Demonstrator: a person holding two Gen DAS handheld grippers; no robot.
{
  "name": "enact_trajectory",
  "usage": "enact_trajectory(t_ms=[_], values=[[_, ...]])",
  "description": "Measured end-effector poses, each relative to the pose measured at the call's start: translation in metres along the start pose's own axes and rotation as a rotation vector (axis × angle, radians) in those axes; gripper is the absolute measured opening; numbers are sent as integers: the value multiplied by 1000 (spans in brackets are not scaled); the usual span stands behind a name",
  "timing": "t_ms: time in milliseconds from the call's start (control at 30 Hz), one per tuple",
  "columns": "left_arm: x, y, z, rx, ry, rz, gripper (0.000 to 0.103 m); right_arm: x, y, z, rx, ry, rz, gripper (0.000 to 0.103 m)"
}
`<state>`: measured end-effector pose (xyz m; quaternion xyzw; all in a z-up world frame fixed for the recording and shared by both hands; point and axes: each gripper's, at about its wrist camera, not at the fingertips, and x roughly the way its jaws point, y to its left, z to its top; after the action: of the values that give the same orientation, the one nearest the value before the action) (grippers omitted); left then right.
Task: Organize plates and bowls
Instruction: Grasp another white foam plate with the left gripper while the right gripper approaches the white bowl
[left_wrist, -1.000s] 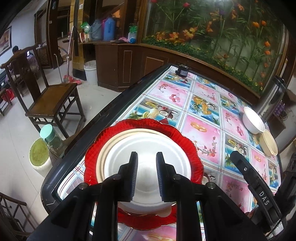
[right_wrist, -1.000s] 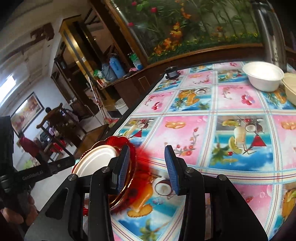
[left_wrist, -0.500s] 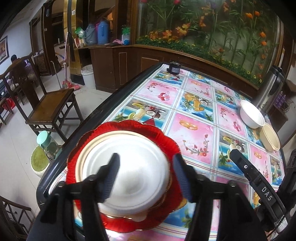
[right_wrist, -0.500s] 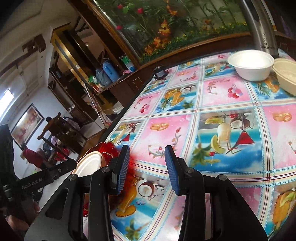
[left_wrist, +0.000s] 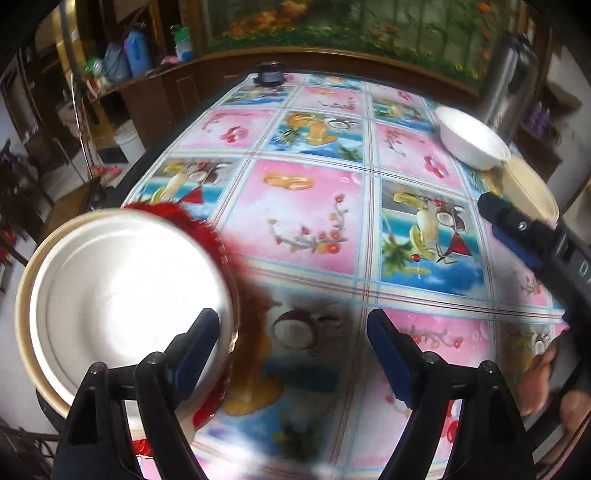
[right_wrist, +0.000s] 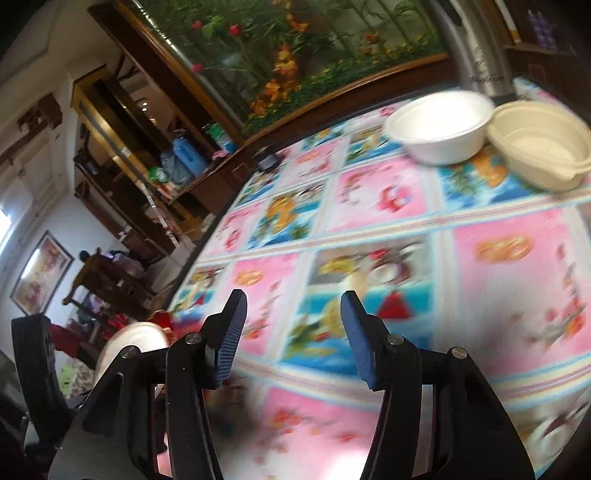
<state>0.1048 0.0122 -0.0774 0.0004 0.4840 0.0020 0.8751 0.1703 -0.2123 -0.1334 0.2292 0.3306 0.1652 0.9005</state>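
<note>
Three plates sit stacked at the counter (left_wrist: 314, 206) edge: a white plate (left_wrist: 125, 291) on a beige plate (left_wrist: 23, 317) on a red plate (left_wrist: 192, 223). Two empty bowls, the white bowl (right_wrist: 439, 127) and beige bowl (right_wrist: 541, 142), touch far across the counter. The left gripper (left_wrist: 291, 350) beside the stack and the right gripper (right_wrist: 293, 332) both have fingers spread wide, holding nothing.

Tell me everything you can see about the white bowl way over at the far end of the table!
The white bowl is round, plain and smooth, maybe foam or plastic. It sits upright and looks empty on the colourful fruit-pattern tablecloth, near the table's far right corner. A cream bowl sits right beside it, touching or almost touching. A shiny metal flask stands just behind. Neither gripper is near it, and motion blur hides any finer detail.
</note>
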Motion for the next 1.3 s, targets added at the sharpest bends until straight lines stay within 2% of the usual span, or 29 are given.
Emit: enact_trajectory(t_ms=[133, 300, 400, 600, 700, 800, 867, 1000, 1200, 1300], values=[[-3, -14, 9, 30, -7, -2, 84, -9, -29, 14, -27, -14, -54, 53], [-17, -21, 22, 45, -75, 60, 84, -12, -53, 21, -7, 3, -81, 53], [-20, -28, 33, 30, -87, 16, 84, -7, -58, 22, 35, 26, -68, 53], [-11, -68, 73, 56, -67, -94, 84, -2, -72, 21, 111, 39, -76, 53], [-2, -90, 91, 72, -80, -108, 84, 3, -86, 19, 189, 53, -56, 53], [10, -110, 110, 79, -76, -135, 84, -2, -98, 19, 243, 2, -54, 53], [18, -122, 124, 69, -83, -133, 84, -12, -103, 20, 257, -77, -73, 53], [33, -140, 144, 50, -85, -146, 84, -27, -108, 21, 268, -178, -100, 53], [56, -161, 178, 17, -113, -121, 84, -21, -124, 18, 366, -139, -100, 54], [72, -164, 192, -18, -96, -125, 84, -20, -126, 17, 385, -138, -91, 54]])
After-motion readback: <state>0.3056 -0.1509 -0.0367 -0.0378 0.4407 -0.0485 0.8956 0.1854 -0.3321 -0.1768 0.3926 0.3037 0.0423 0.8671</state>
